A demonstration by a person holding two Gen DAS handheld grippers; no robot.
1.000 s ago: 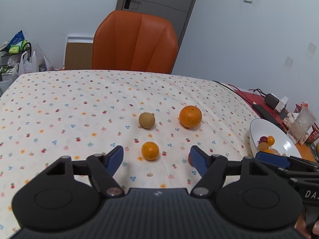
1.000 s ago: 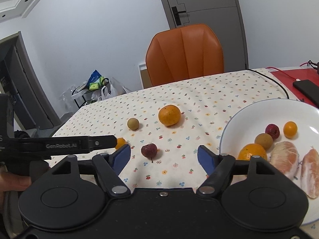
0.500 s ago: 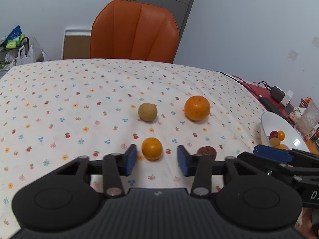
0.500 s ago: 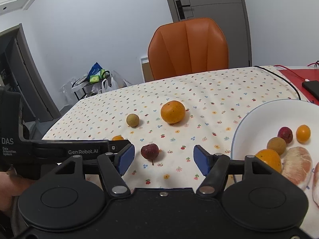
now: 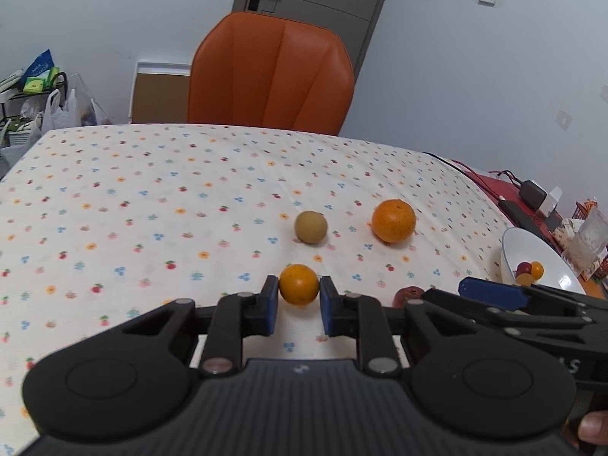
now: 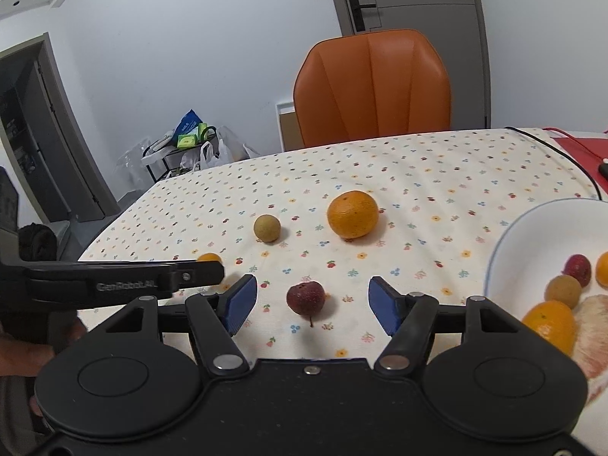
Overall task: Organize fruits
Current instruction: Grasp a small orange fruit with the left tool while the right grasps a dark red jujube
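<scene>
A small orange fruit point(image 5: 298, 284) rests on the flowered tablecloth point(image 5: 152, 205), and my left gripper point(image 5: 298, 289) is shut on it, both blue pads pressing its sides. In the right wrist view a dark red fruit point(image 6: 306, 298) lies between the spread fingers of my right gripper point(image 6: 311, 296), which is open and does not touch it. Farther back sit a large orange point(image 6: 353, 214) and a tan round fruit point(image 6: 267, 228). At the right stands a white plate point(image 6: 505, 250) that holds several fruits and peeled citrus pieces. The left gripper's side point(image 6: 125, 283) hides most of the small orange fruit point(image 6: 209, 257).
An orange chair point(image 5: 271, 72) stands behind the table's far edge. On a red mat at the right lie a charger point(image 5: 532, 193), cables and a plastic cup point(image 5: 587, 239). A cart with bags point(image 6: 182, 144) stands on the floor at the left.
My left gripper's jaws closed from wide apart onto the small orange fruit. My right gripper came closer to the dark red fruit, which now lies between its fingers, and its jaws narrowed slightly.
</scene>
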